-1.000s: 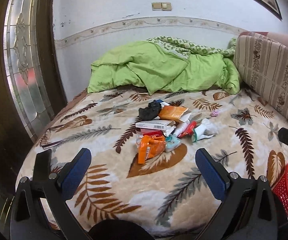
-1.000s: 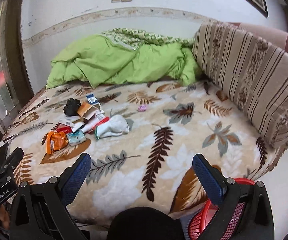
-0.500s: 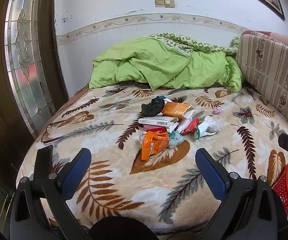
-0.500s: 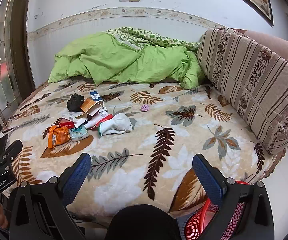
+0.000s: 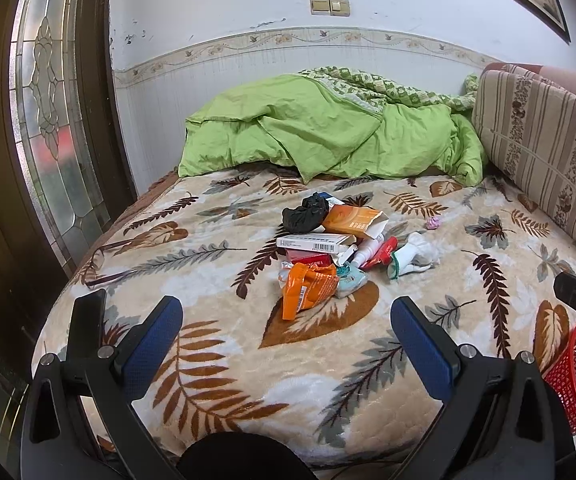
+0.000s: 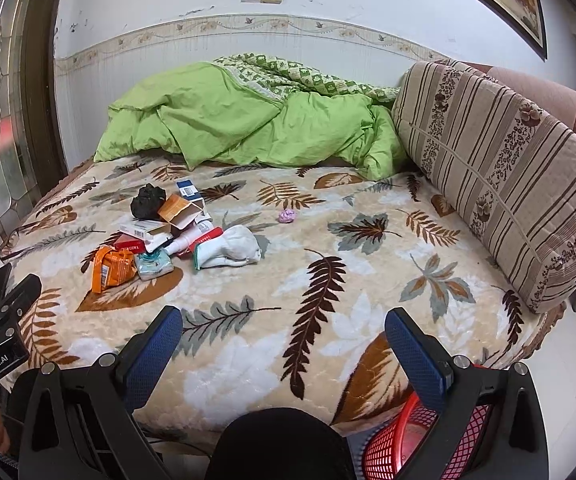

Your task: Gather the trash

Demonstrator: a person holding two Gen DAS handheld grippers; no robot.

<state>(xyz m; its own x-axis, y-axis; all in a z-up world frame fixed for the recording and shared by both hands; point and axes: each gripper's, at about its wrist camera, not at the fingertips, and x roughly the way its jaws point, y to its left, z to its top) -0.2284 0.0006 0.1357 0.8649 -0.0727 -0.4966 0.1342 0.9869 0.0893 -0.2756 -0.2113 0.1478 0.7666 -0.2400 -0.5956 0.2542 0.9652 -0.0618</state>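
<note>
1. Left gripper (image 5: 286, 320): jaws spread wide, holding nothing, poised over the near edge of the bed (image 5: 216, 392).
2. Trash pile (image 5: 328, 252): lies toward the left side of the bed, mid-depth. Orange wrapper (image 5: 306, 289) nearest the front edge; black crumpled bag (image 5: 304, 213) at the back; flat white box (image 5: 314, 242) between them; white crumpled item (image 6: 232, 250), possibly a sock, at the pile's right.
3. Small pink scrap (image 6: 287, 215): apart, right of the pile.
4. Right gripper (image 6: 284, 330): jaws wide apart, empty, at the front edge.
5. Red mesh basket (image 6: 396, 440): on the floor below the bed's front right corner.
</note>
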